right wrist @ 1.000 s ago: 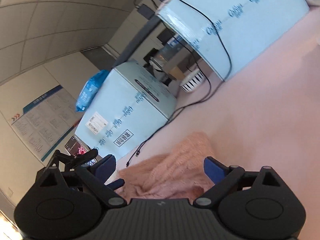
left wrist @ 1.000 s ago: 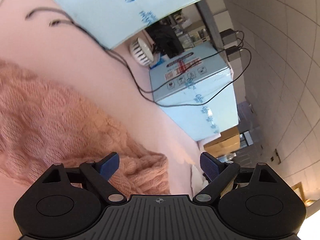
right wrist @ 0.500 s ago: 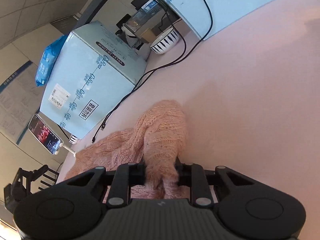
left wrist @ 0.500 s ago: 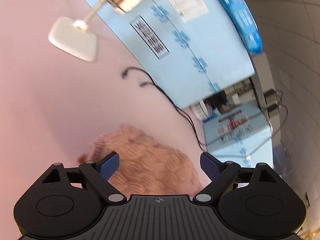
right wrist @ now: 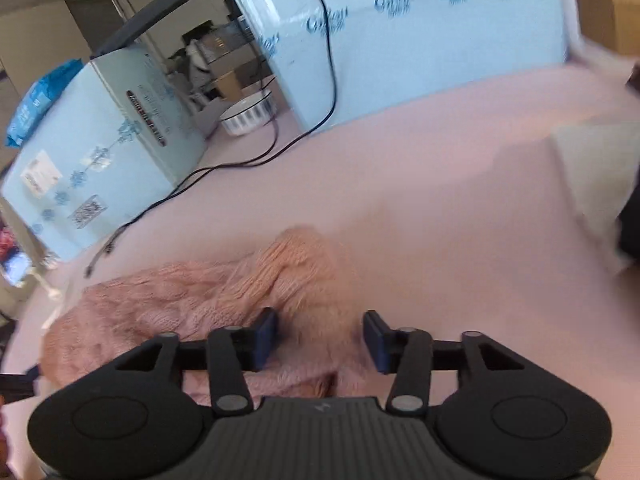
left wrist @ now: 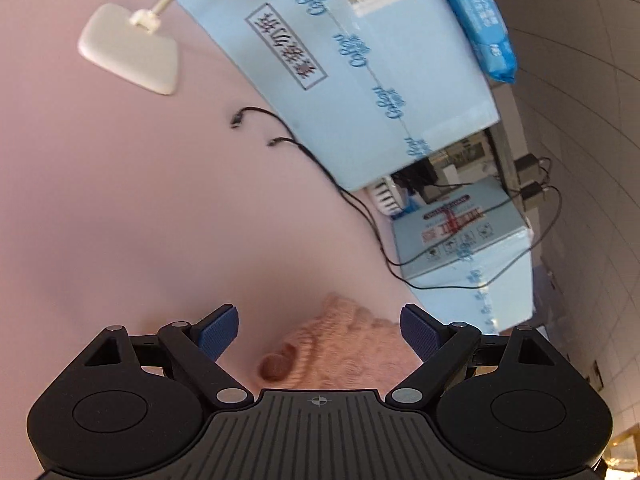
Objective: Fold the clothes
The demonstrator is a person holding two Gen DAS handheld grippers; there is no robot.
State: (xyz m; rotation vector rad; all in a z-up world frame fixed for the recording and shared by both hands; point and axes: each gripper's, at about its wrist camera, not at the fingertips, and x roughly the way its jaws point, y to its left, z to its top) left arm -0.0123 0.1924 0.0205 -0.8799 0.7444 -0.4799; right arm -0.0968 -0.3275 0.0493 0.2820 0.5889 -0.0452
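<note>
Left claw (left wrist: 320, 330) has swung off the sweater body; now only a sweater (left wrist: 344, 344) edge lies low between its wide-open jaws. Right claw (right wrist: 319, 338) has just been opening, knit between the pads, not pinched. Soft, light, floppy, stretchy: pinch you a thick folded edge on the tabletop (right wrist: 440, 200).
</note>
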